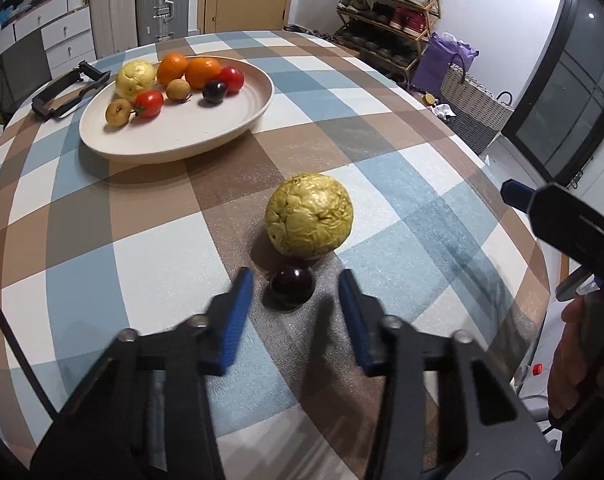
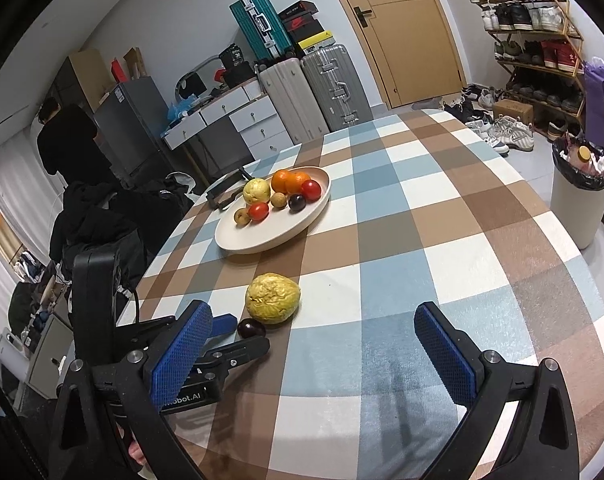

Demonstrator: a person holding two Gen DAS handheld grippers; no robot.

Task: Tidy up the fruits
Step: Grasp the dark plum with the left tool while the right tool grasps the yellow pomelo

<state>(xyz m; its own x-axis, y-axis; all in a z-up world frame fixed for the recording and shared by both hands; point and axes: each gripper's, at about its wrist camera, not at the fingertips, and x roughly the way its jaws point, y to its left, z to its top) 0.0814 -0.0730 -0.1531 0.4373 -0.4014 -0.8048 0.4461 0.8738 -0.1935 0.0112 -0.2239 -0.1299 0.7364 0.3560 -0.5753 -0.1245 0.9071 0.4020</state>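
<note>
Checked cloth covers the table, where the plate already holds most fruits, while a yellow fruit and dark plum remain outside, the plum between the left gripper's unclosed fingers; the right gripper hangs open and empty.

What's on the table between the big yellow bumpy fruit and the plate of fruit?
Nothing. Both wrist views show only bare checked tablecloth between the big yellow fruit and the plate.

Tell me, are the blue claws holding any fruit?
Nothing yet. The dark plum lies on the table between the open fingers of the left gripper, not gripped; the right gripper is empty.
</note>
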